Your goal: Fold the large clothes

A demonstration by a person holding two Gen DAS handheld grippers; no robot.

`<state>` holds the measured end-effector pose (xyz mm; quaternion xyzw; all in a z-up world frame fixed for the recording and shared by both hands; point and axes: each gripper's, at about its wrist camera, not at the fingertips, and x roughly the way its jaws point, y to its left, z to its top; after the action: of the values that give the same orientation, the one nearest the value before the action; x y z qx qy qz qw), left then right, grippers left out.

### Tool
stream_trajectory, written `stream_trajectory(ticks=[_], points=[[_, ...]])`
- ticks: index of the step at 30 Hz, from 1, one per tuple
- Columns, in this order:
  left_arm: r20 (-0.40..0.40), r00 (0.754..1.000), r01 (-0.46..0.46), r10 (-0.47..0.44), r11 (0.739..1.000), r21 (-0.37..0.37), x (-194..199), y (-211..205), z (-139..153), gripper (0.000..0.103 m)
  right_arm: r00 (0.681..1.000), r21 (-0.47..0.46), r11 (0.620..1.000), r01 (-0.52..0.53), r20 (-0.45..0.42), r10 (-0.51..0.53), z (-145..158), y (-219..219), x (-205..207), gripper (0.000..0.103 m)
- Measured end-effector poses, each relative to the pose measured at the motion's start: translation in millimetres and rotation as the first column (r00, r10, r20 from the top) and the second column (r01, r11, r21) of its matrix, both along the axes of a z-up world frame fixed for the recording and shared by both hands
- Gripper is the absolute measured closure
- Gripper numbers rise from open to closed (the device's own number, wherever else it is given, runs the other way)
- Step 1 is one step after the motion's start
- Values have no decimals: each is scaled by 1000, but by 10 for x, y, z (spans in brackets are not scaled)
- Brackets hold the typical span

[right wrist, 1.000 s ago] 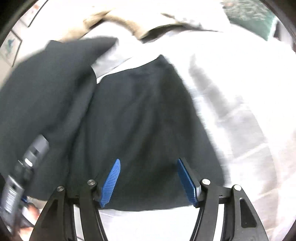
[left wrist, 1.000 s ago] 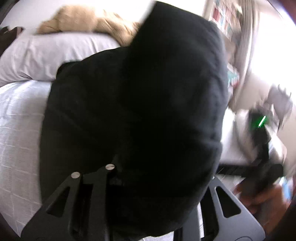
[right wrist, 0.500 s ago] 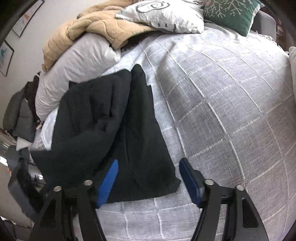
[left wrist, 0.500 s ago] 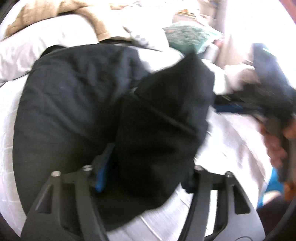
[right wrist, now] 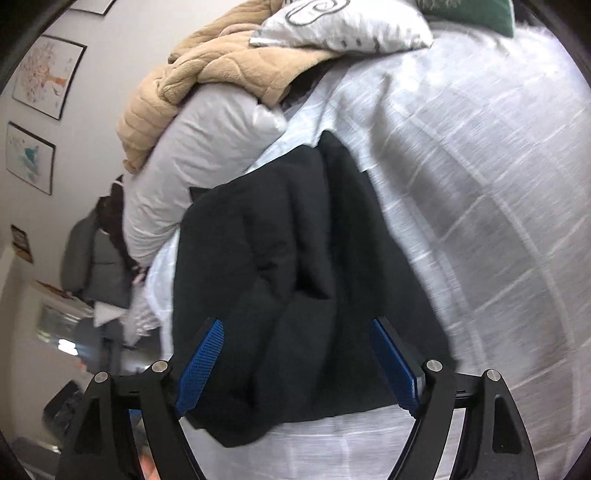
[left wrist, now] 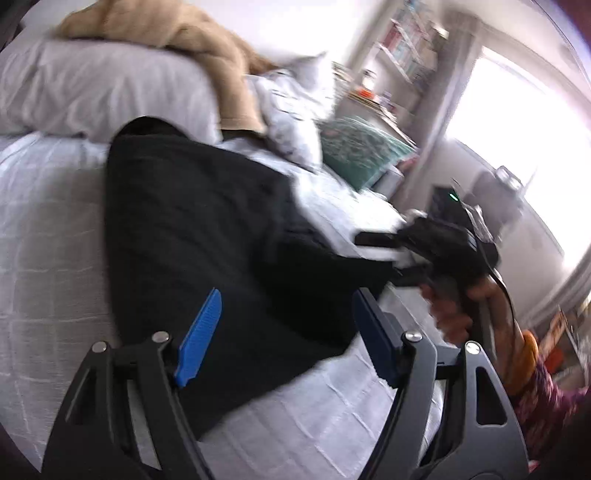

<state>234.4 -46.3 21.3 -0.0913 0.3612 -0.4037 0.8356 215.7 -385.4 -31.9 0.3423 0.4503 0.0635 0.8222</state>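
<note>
A black garment (left wrist: 203, 221) lies folded over on itself on the white checked bed (left wrist: 44, 240). My left gripper (left wrist: 287, 295) hovers over its near part, jaws opening, blue pads clear of the cloth. In the right wrist view the same garment (right wrist: 295, 240) shows rumpled layers, and its near edge sits between the pads of my right gripper (right wrist: 297, 322). Those jaws are opening too and press on nothing. A person's hand (left wrist: 454, 306) holds the right gripper at the garment's right edge.
A white pillow (right wrist: 195, 155), a tan blanket (right wrist: 221, 66) and a patterned cushion (right wrist: 343, 26) are heaped at the bed's head, with a green cushion (left wrist: 362, 147) beside them. Bare bedcover (right wrist: 498, 184) stretches right of the garment. Bookshelves (left wrist: 406, 48) stand past the bed.
The black flap held up in my left gripper has been let go and now lies on the garment. Both grippers' jaws have widened, and the left has drawn back.
</note>
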Motion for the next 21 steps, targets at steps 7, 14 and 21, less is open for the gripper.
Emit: stream_trajectory(ticks=[7,14,21], points=[[-66,989,-127,129,991,27,208,199,-351,30,996,53,997,-62,-66,66,-176,344,154,19],[7,991,-134,134,987,92,89,103,-383,27,982,-21,989,-149,-120,145,-293,738,263,16],[-15,987,-156,158,983,93,100,168,-335,26,978,-233,952,-197,-117,174,-362,1087,348,36]])
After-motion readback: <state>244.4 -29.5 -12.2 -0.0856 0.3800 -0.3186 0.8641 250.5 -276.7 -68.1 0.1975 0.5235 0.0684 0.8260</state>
